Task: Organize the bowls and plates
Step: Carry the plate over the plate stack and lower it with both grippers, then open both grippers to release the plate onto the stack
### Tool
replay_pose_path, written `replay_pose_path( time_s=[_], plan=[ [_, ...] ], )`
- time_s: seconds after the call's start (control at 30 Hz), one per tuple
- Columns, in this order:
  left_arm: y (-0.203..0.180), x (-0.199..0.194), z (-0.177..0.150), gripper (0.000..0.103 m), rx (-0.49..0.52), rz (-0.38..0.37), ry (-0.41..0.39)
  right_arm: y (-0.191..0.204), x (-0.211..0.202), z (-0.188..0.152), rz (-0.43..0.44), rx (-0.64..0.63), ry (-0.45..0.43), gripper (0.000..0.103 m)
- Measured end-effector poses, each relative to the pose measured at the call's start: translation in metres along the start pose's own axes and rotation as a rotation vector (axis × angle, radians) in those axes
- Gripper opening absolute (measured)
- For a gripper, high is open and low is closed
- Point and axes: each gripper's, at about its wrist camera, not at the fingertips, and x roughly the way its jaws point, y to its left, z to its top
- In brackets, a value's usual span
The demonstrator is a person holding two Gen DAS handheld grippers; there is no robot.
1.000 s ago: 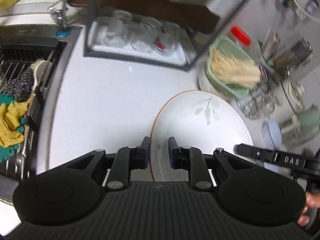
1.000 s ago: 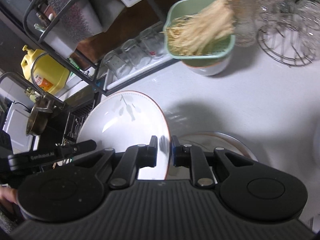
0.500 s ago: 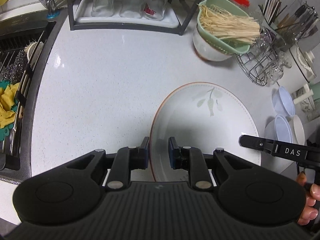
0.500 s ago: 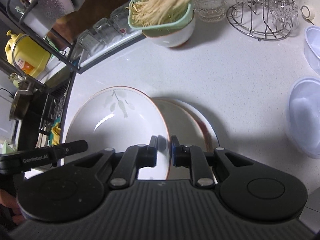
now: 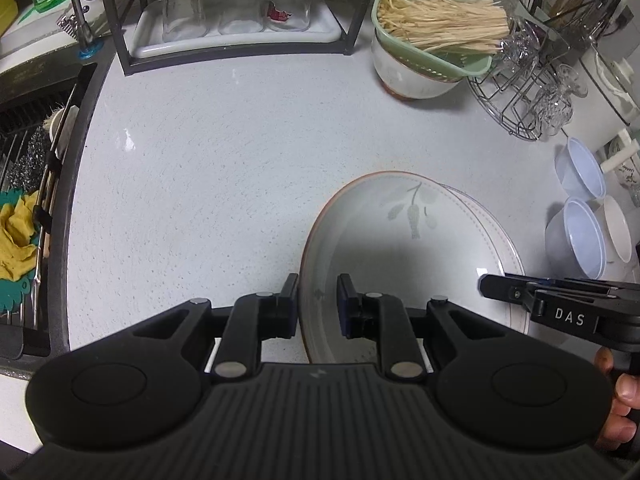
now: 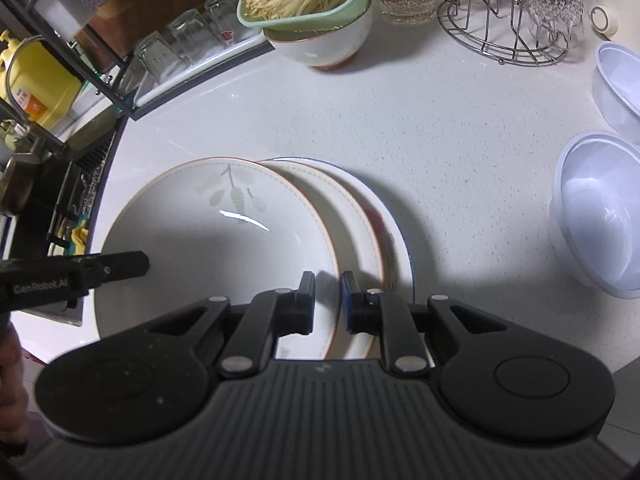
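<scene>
- At the desk's [image 5: 224, 152] left edge we see the sink [image 5: 28, 128], with a yellow cloth [image 5: 16, 236] and a brush [image 5: 60, 120] lying on its rack.
- Along the far edge stands a black-framed rack [image 5: 240, 12] with a white tray carrying three upturned glasses [image 5: 240, 0].
- Our left gripper [image 5: 318, 300] has its jaws closed on the near left rim of the leaf-patterned plate [image 5: 400, 248], one jaw outside the rim and one inside.
- Our right gripper [image 6: 327, 300] has its jaws closed on the right rim of the same leaf-patterned plate [image 6: 208, 232], so we hold it from both sides.
- This plate sits partly over a stack of plates [image 6: 360, 216] near the desk's front edge, shifted left so the lower rims show as crescents on its right. We cannot tell whether it rests on them or hangs just above.
- Toward the far right, a green strainer [image 5: 432, 36] filled with pale noodles sits in a white bowl [image 5: 408, 76].
- Beside it to the right stands a wire rack [image 5: 516, 96] with glassware.
- At the right edge lie translucent plastic bowls [image 6: 596, 208], well apart from the plates.
</scene>
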Motion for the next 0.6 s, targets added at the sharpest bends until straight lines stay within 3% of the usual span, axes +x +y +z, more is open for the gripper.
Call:
replay_pose_path(
  time_s=[0.23, 0.6],
  plan=[
    [-0.005, 0.007, 0.000, 0.023, -0.003, 0.022, 0.037, 0.001, -0.003, 0.000, -0.021, -0.013, -0.029, 0.017],
    [-0.010, -0.002, 0.001, 0.023, -0.015, 0.025, 0.010, -0.010, -0.012, -0.002, -0.005, 0.020, -0.068, 0.018]
  ],
)
